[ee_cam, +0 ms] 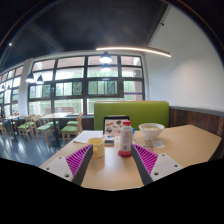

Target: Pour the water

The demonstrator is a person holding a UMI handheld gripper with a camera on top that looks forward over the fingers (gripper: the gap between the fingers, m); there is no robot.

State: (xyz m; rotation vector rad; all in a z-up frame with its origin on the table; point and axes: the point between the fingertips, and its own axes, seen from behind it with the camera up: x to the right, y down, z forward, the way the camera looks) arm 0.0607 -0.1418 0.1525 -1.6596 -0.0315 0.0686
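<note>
A clear plastic bottle (125,139) with a red cap and red label stands upright on the light wooden table (110,168), just ahead of my fingers and nearer the right one. A small yellowish cup (97,148) stands on the table to its left, close to the tip of the left finger. My gripper (112,158) is open, its two magenta pads (78,159) spread wide with only bare tabletop between them. Neither finger touches the bottle or the cup.
A white bowl (151,130) sits on the table behind and right of the bottle. A flat booklet (88,137) lies behind the cup. A green bench back (132,113) rises beyond the table. Other tables and chairs (60,127) fill the room's left side by the windows.
</note>
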